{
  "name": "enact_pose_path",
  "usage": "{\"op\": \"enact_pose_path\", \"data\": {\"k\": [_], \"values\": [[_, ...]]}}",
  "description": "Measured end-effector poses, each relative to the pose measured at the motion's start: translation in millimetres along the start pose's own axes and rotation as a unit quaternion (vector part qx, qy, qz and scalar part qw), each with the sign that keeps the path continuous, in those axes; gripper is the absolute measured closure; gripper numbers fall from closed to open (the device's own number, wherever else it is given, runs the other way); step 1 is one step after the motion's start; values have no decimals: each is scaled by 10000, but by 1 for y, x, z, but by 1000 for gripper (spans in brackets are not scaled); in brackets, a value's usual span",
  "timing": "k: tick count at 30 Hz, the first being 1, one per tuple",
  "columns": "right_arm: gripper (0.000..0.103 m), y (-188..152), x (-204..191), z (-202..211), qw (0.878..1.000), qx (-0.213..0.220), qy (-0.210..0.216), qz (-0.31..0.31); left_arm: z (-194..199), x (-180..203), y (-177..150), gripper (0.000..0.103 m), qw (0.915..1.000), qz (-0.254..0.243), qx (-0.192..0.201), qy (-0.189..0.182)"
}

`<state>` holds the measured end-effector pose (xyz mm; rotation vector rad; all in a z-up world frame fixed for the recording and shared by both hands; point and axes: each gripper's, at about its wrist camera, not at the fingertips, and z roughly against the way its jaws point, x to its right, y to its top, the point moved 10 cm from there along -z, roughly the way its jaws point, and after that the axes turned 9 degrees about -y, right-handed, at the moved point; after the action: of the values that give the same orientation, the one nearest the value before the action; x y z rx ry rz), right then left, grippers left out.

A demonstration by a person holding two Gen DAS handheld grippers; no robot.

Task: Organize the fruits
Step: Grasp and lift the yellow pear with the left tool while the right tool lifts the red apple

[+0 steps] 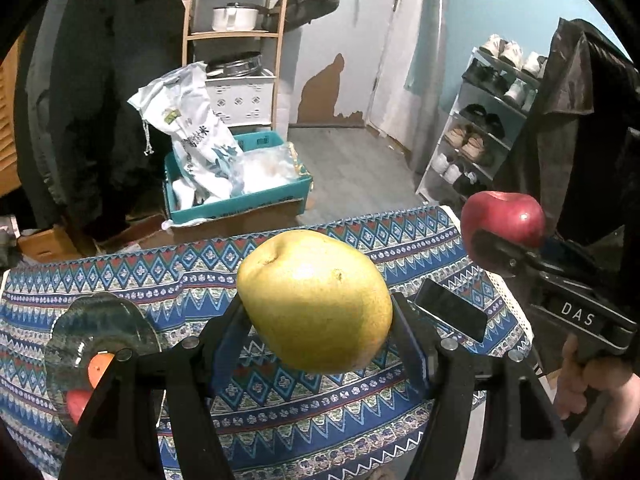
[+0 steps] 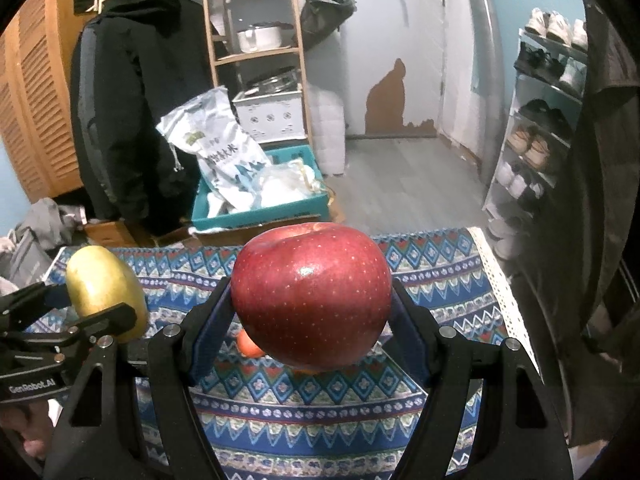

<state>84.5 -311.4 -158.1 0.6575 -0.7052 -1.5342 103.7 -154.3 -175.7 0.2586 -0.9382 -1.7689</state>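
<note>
My left gripper (image 1: 316, 312) is shut on a yellow pear (image 1: 314, 300), held in the air above the patterned tablecloth (image 1: 304, 412). My right gripper (image 2: 312, 300) is shut on a red apple (image 2: 312, 296), also lifted over the table. In the left wrist view the apple (image 1: 504, 216) shows at the right in the other gripper. The pear (image 2: 104, 292) shows at the left in the right wrist view. A glass plate (image 1: 72, 340) at the table's left holds orange and red fruit (image 1: 98, 368), partly hidden by my left finger. An orange fruit (image 2: 248, 344) peeks from under the apple.
A black phone (image 1: 452, 314) lies on the cloth at the right. Beyond the table's far edge stand a teal crate (image 1: 236, 196) with a white sack, a wooden shelf (image 1: 236, 40), a shoe rack (image 1: 480, 132) and a dark coat (image 1: 100, 100). A hand (image 1: 592, 392) grips the right tool.
</note>
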Motion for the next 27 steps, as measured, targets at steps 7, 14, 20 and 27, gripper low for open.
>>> {"op": "enact_pose_path", "data": {"k": [7, 14, 20, 27], "values": [[29, 7, -22, 1, 9999, 31, 120, 90, 11, -17, 1, 33, 9998, 132, 85, 95], [29, 14, -51, -1, 9994, 49, 284, 208, 23, -39, 0, 33, 9992, 273, 169, 220], [29, 19, -85, -6, 9982, 20, 483, 353, 33, -64, -4, 33, 9979, 492, 208, 366], [29, 21, -125, -12, 9961, -36, 731, 502, 47, -94, -9, 33, 9956, 704, 293, 551]]}}
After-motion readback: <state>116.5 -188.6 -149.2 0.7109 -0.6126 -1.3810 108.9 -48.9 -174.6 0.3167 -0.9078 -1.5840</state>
